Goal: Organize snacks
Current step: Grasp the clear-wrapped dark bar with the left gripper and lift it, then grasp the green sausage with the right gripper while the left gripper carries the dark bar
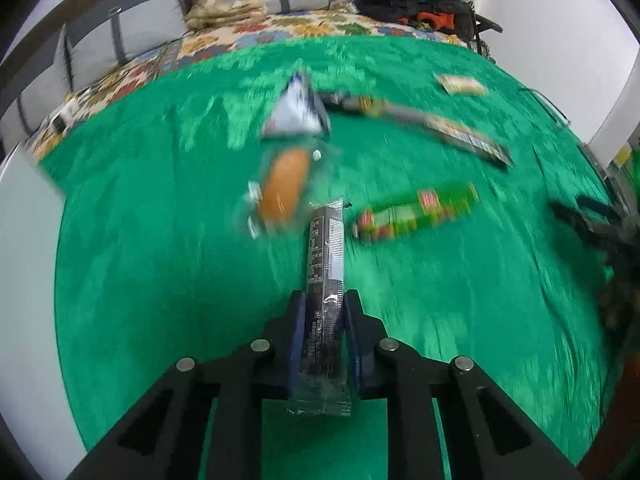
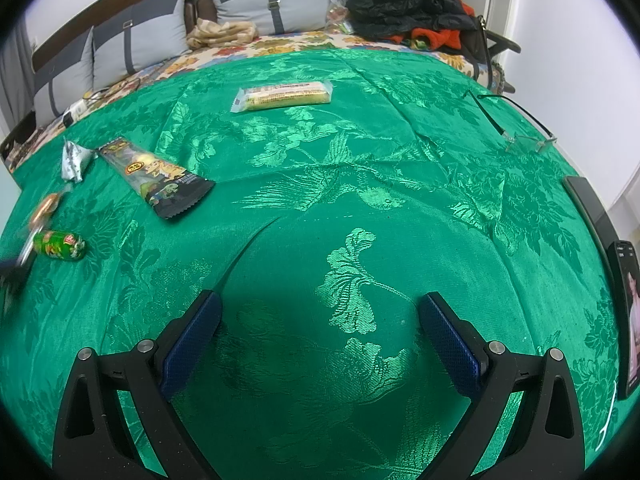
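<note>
The dark snack bar (image 1: 325, 280) is clamped between the jaws of the left gripper (image 1: 324, 304), raised off the green cloth (image 1: 160, 240). That makes 1 snack in hand, by my reading just picked up. The others lie scattered: a clear-wrapped bun (image 1: 284, 188) and a white triangular pack (image 1: 298, 110) just ahead, a green packet (image 1: 416, 212), a long dark packet (image 2: 156, 178) and a yellow cake bar (image 2: 284, 96) well apart. No grouping shows yet, so most sorting remains. The right gripper (image 2: 320, 328) hangs spread wide, holding nothing.
</note>
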A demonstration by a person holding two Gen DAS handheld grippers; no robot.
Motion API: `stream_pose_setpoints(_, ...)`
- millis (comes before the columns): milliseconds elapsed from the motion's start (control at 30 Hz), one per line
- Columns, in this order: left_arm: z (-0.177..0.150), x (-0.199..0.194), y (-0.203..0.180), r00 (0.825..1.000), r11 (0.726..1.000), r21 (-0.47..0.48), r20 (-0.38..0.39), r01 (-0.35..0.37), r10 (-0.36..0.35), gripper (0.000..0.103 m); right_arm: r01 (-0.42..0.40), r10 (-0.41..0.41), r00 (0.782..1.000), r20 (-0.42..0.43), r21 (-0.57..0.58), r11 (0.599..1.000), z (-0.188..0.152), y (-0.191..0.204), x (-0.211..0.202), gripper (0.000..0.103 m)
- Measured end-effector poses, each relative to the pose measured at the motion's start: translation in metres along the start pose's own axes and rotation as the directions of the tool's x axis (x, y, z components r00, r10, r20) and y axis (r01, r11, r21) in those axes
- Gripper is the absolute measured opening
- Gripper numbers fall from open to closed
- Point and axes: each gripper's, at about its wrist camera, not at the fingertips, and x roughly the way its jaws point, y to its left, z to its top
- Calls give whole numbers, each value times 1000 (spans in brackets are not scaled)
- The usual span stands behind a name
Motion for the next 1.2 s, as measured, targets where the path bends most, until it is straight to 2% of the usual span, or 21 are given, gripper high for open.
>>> stream_pose_setpoints(167, -70, -37, -20, 1000, 995, -97, -20, 8, -10, 19, 0, 0, 1000, 0, 0, 1000, 0, 0, 0, 101)
stream_pose_setpoints(233, -88, -46, -24, 1000, 991, -132, -24, 1, -4, 24, 0, 0, 1000, 0, 0, 1000, 0, 0, 0, 101)
stream_pose_setpoints(300, -97, -49, -27, 999, 988, -155, -34, 10, -15, 66, 0, 0, 1000, 0, 0, 1000, 0, 0, 0, 101)
stream_pose_setpoints(333, -99, -50, -28, 1000, 987, -161, -30, -1, -4, 75, 0, 0, 1000, 0, 0, 1000, 0, 1, 0, 101)
stream_pose_setpoints(367, -98, -52, -28, 1000, 986, -166, -16, -25, 22, 81, 0, 0, 1000, 0, 0, 1000, 0, 1, 0, 101)
stream_pose_setpoints(500, -83, -49, -29, 1000, 983, -185, 16, -17, 20, 81, 0, 0, 1000, 0, 0, 1000, 0, 1, 0, 101)
stream_pose_setpoints(567, -75, -36, -36, 998, 986, -157, -45, -49, 42, 79, 0, 0, 1000, 0, 0, 1000, 0, 1, 0, 101)
stream_pose_setpoints(633, -74, -28, -48, 992, 992, -81, -85, -98, 91, 68, -3, 3, 1000, 0, 1, 1000, 0, 0, 0, 101)
stream_pose_setpoints(667, -76, -32, -55, 993, 994, -40, -60, -106, 103, 53, -6, 6, 1000, 1, 1, 1000, 0, 0, 0, 101)
stream_pose_setpoints(700, -79, -34, -59, 995, 996, -31, -50, -86, 85, 26, -29, 29, 1000, -4, -29, 999, -1, 0, -2, 101)
stream_pose_setpoints(733, -83, -38, -59, 997, 996, -40, -38, -74, 72, 17, -51, 49, 999, -24, -70, 996, 0, 2, -3, 100)
stream_pose_setpoints(800, -94, -44, -56, 996, 993, -76, -15, -85, 84, 17, -142, 135, 989, -53, -188, 972, 1, 14, -15, 99)
stream_pose_setpoints(900, -112, -56, -42, 999, 982, -185, 28, -33, 39, 17, -316, 310, 947, -82, -393, 864, 14, 54, -45, 99)
stream_pose_setpoints(933, -118, -60, -35, 999, 973, -230, 44, -12, 22, 17, -375, 363, 923, -127, -511, 773, 21, 81, -57, 99)
stream_pose_setpoints(967, -124, -65, -30, 998, 966, -260, 57, 3, 12, 17, -396, 379, 912, -157, -582, 710, 23, 98, -64, 99)
stream_pose_setpoints(1000, -130, -70, -25, 998, 959, -284, 68, 17, 3, 17, -416, 380, 898, -220, -702, 578, 25, 130, -74, 99)
stream_pose_setpoints(1033, -134, -76, -20, 997, 951, -308, 79, 31, -7, 17, -419, 360, 895, -262, -770, 481, 24, 152, -77, 99)
stream_pose_setpoints(1067, -139, -83, -16, 996, 943, -329, 93, 43, -13, 17, -408, 334, 900, -281, -813, 416, 22, 167, -76, 98)
stream_pose_setpoints(1100, -142, -89, -12, 994, 938, -343, 106, 53, -17, 17, -380, 280, 914, -295, -863, 333, 20, 188, -71, 97)
stream_pose_setpoints(1167, -148, -102, -7, 992, 929, -364, 128, 67, -21, 17, -343, 178, 936, -305, -905, 253, 18, 216, -51, 97)
stream_pose_setpoints(1200, -150, -108, -4, 990, 925, -373, 141, 75, -23, 17, -334, 126, 942, -312, -912, 236, 18, 228, -39, 96)
